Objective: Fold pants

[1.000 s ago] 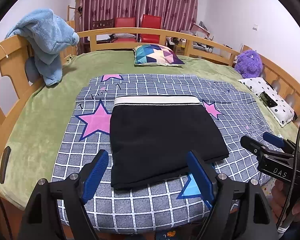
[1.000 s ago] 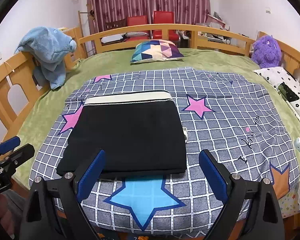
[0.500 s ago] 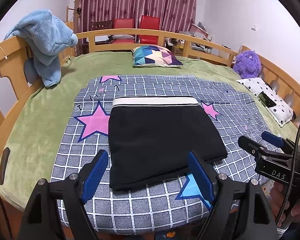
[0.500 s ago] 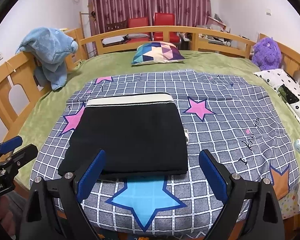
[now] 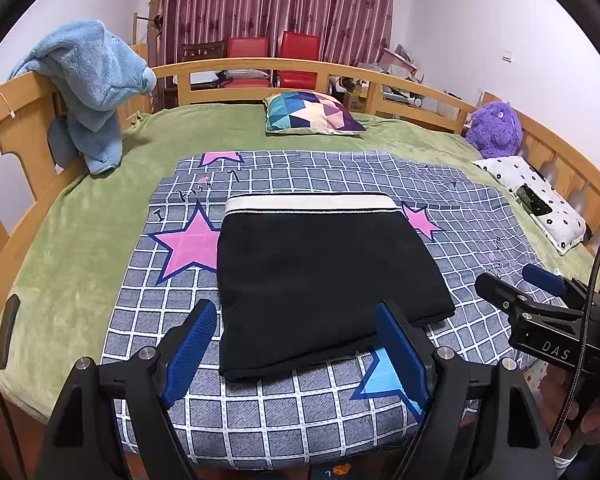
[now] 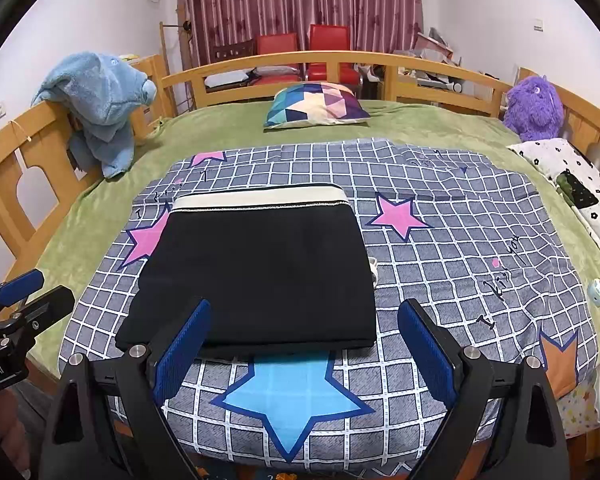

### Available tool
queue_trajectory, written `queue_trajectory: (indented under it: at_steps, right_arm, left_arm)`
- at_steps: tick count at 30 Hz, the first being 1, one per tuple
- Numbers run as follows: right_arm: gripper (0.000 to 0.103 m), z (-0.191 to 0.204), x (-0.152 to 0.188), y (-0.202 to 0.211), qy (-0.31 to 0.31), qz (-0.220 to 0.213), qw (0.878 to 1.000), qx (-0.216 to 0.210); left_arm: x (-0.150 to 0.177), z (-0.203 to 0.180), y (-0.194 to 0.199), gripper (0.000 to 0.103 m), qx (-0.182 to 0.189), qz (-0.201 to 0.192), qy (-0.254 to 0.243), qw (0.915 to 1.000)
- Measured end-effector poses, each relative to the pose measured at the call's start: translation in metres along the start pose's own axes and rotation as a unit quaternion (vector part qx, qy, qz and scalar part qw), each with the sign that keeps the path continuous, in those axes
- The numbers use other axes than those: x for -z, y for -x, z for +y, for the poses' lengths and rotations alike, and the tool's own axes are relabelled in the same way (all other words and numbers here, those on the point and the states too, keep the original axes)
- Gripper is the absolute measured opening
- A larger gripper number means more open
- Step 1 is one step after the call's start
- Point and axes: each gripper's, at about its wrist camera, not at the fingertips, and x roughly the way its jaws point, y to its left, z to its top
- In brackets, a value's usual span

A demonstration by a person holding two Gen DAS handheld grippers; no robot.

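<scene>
Holding both grippers back from bed (image 5: 80, 248), fingers wide, nothing between: left gripper (image 5: 296, 354), right gripper (image 6: 304, 350). Black pants (image 5: 324, 276) lie folded on checked sheet (image 6: 460, 264), cream waistband at far edge. I judge folding done; if tidying, square near hem, press flat. Count: one pants, two grippers, two pillows, two plush toys.

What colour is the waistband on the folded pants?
Cream, edged by a thin speckled line above the black fabric of the pants; the waistband shows best in the right wrist view.
</scene>
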Motion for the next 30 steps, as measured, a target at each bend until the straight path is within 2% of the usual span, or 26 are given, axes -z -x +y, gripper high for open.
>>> queue_trajectory:
  at_steps: [30]
  right_arm:
    - [0.093, -0.0013, -0.002, -0.0006, 0.001, -0.001, 1.0, -0.001]
  left_arm:
    - [-0.0009, -0.0023, 0.0024, 0.081, 0.001, -0.003, 0.0, 1.0]
